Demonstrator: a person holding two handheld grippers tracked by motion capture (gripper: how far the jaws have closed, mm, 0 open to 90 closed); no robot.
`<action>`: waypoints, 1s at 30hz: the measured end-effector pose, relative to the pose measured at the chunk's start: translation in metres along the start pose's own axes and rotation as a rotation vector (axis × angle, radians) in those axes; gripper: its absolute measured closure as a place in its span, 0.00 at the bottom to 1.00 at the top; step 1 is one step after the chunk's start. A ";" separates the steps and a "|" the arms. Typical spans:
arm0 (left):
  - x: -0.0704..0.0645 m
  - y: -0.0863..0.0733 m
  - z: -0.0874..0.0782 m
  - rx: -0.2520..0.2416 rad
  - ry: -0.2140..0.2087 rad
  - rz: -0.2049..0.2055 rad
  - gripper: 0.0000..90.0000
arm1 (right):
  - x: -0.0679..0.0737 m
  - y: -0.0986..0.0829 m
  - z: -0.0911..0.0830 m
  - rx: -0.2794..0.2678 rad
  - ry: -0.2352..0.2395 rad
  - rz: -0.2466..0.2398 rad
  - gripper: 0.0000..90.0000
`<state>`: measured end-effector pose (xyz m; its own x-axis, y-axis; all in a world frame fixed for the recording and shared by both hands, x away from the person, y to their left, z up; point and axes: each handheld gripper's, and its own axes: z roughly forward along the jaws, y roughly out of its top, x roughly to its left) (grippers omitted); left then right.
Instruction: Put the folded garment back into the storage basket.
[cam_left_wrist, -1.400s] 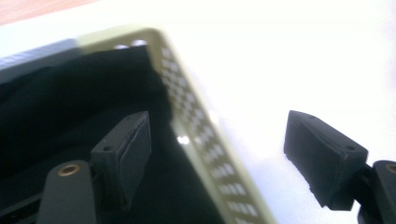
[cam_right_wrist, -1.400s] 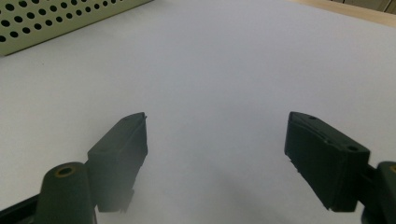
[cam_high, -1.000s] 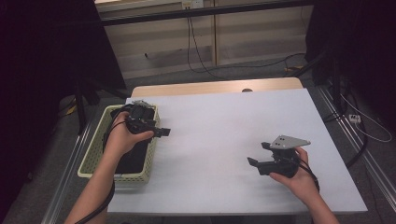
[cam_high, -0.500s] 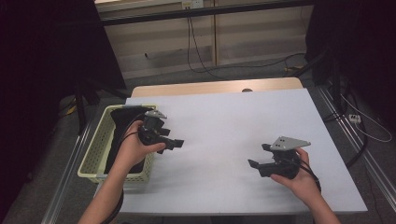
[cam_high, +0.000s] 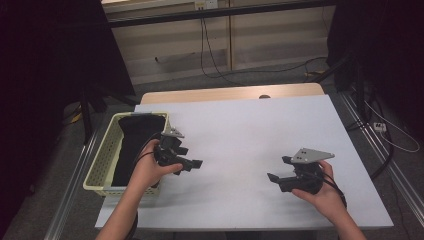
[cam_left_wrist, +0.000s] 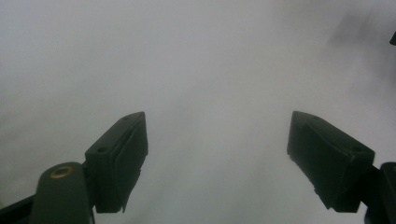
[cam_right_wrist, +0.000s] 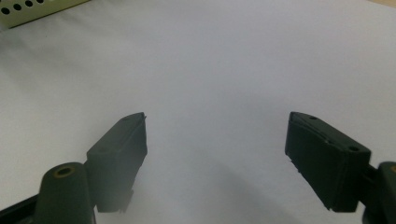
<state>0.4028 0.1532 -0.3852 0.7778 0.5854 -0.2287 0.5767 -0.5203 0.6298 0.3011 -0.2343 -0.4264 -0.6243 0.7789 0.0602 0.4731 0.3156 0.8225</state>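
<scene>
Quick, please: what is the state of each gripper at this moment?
Left gripper: open, jaws wide apart, holding nothing, over the white table beside the basket.
Right gripper: open, holding nothing, over the table.

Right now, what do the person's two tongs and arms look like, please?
Both tongs are black. The left tongs and the right tongs each carry a grey three-cornered plate on top. Up close, each jaw is a blocky dark pad with small screw holes, and a brass-coloured ring sits at the base. A thin black cable trails from the left one. The forearms are bare, with no sleeves in sight.
</scene>
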 end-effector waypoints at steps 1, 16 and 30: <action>-0.001 -0.002 0.000 -0.006 -0.012 -0.003 0.23 | 0.000 -0.001 -0.001 0.002 0.001 0.001 0.23; -0.014 -0.021 0.007 -0.024 -0.045 -0.003 0.21 | -0.001 -0.005 -0.007 0.010 -0.005 0.010 0.23; -0.013 -0.040 0.009 -0.033 -0.047 -0.013 0.19 | -0.001 -0.010 -0.010 0.010 -0.012 0.012 0.23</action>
<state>0.3722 0.1611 -0.4139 0.7815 0.5619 -0.2710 0.5789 -0.4913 0.6508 0.2912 -0.2437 -0.4289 -0.6110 0.7892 0.0625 0.4862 0.3118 0.8163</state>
